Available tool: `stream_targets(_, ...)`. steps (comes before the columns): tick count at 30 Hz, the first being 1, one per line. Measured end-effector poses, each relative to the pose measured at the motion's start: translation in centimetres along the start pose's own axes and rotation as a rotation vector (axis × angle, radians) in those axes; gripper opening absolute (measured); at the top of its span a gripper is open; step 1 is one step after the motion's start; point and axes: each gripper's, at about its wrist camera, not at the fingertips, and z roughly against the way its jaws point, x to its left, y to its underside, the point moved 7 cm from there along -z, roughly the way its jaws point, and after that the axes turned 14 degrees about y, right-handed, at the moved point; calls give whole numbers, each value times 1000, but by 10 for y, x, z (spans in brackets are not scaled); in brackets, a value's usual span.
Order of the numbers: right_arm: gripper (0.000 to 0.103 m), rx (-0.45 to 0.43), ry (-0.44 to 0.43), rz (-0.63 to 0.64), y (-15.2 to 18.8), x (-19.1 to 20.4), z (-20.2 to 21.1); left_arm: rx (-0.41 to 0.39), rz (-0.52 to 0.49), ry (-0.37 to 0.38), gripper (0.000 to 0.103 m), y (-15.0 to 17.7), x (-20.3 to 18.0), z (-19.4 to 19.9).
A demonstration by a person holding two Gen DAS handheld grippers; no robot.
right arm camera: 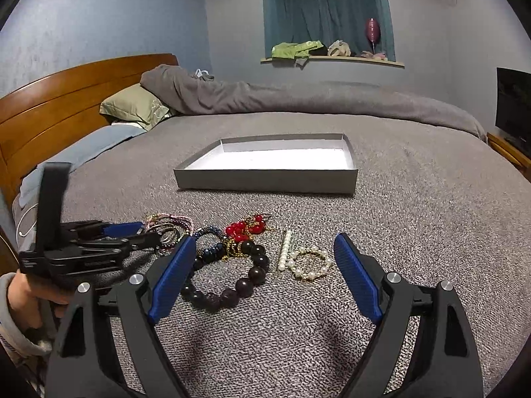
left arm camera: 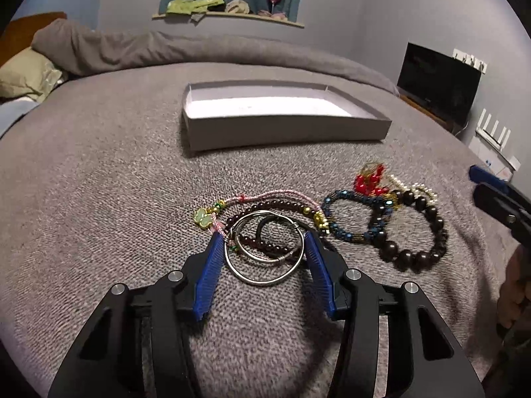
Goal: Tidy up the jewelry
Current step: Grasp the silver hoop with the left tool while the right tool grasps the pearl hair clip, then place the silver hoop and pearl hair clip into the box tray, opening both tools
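We see the left gripper point(left arm camera: 264, 242) low over the bed point(left arm camera: 99, 199), its fingers point(left arm camera: 212, 265) apart, one on each side of the silver bangles point(left arm camera: 265, 248). The bangles lie flat between the blue pads, on top of a dark red bead bracelet point(left arm camera: 265, 206) and a pink cord point(left arm camera: 282, 193). We cannot tell if the pads touch the metal.

The right gripper point(right arm camera: 265, 248) has its fingers point(right arm camera: 172, 278) wide apart above the blanket. Between them lie the big dark bead bracelet point(right arm camera: 229, 278), a pearl bracelet point(right arm camera: 310, 263) and a pearl clip point(right arm camera: 285, 252); none is clamped. The left finger is just beside the dark beads. Red beads point(right arm camera: 244, 229) and a blue bead bracelet point(right arm camera: 209, 242) lie a little farther, and the grey box point(right arm camera: 265, 180) stands behind the jewelry.
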Motion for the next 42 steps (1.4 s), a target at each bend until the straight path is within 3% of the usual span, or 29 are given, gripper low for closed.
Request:
stream_targets(5,83,51,21,23,6,-3,-17,-48,-57,5,52,-8,-14,21)
stream_targets(9,66,114,43,41,15,-8,-36,-75,-72,4,52,-16,-16,30)
stream_targets(19,60,169,96,-12,20,-35,-53,-65,-13,30,52,-14,0,27)
stream_targets(26,54,226,89,54,31,-28,-67,-51,15,62,52,-11,1,20)
stream_targets(31,39,234,68,84,30,-21,-73,-46,18,69,52,-11,2,16)
stream_targets(42,38,146,76,39,-5,-30,-70,-78,-34,27,52,-47,20,15)
